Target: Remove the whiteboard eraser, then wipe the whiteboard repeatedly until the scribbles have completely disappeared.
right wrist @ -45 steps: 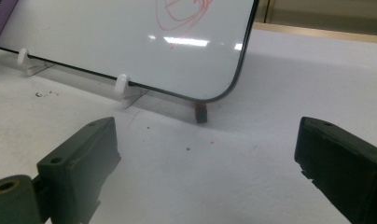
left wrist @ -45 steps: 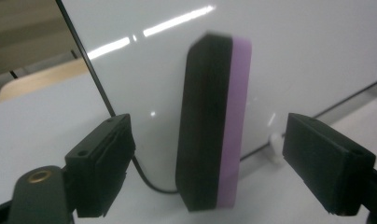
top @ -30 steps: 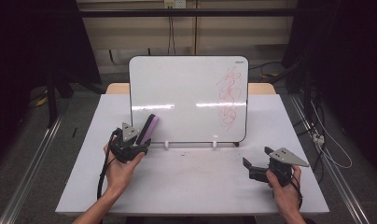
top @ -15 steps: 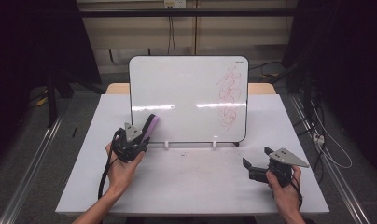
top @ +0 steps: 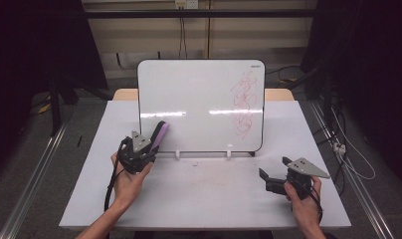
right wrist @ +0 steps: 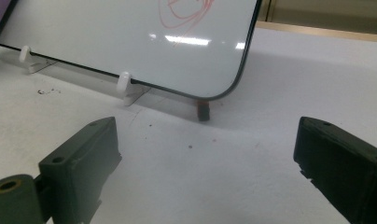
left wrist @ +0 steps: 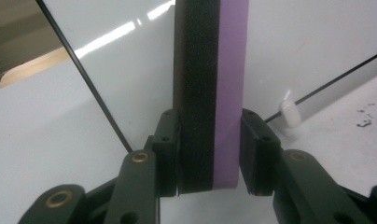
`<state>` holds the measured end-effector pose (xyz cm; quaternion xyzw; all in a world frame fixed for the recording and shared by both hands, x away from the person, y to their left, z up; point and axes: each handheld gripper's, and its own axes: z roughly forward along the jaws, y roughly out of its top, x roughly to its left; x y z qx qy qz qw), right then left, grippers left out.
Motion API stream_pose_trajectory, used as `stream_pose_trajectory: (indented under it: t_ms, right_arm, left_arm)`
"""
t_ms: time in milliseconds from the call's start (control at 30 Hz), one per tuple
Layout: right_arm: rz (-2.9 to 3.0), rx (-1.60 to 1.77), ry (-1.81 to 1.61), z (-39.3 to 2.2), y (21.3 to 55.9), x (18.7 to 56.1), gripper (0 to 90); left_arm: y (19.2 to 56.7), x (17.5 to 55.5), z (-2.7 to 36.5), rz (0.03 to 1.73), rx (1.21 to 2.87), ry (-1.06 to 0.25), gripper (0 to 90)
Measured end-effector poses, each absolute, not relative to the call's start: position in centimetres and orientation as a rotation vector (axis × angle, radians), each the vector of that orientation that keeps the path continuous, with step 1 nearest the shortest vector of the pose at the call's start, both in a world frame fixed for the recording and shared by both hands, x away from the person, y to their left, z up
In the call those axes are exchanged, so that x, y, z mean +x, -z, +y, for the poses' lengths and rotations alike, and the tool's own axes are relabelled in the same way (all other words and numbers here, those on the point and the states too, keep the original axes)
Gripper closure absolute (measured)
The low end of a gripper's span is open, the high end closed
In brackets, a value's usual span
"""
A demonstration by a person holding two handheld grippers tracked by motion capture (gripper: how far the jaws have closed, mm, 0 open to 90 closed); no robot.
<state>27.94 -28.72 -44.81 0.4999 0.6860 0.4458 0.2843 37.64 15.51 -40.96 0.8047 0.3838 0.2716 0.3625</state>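
Eraser (left wrist: pixel 210 93), one in number, purple-backed with a black felt face: it stands between the jaws of the left gripper (top: pixel 145 145), which have just been closing and now pinch it, one pad on the felt side and one on the purple side. In the high view the eraser (top: pixel 159 134) rises from that gripper at a tilt, its upper end at the lower left corner of the whiteboard (top: pixel 199 99); whether it touches the board surface cannot be told.

Surroundings: one whiteboard stands upright on the tabletop (top: pixel 199 199), propped in two small white clips (top: pixel 178 155) along its bottom edge. Red scribble (top: pixel 244 102) occupies the board's right side, well apart from the eraser (the left portion of the board is bare). A small dark foot (right wrist: pixel 203 111) shows under the board's lower right corner in the right gripper view. Fine dark specks lie on the tabletop before the clips.

Right gripper (top: pixel 273 174): one, held low over the tabletop near the right edge, jaws spread wide with nothing between them. Nothing stands between the eraser and the scribble.
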Motion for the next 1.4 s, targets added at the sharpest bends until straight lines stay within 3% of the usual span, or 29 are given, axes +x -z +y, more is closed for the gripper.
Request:
stream_pose_trajectory:
  t_ms: [833,1400]
  right_arm:
    - [1.829,1.354,-1.198,-28.5,44.9,28.2,7.0]
    - [1.841,1.311,-1.249,-27.6,43.3,27.8,5.2]
  left_arm:
    - [40.2,36.5,16.5,0.877,1.935,-0.57,63.0]
    - [39.9,35.1,14.5,0.787,1.851,-0.407,63.1]
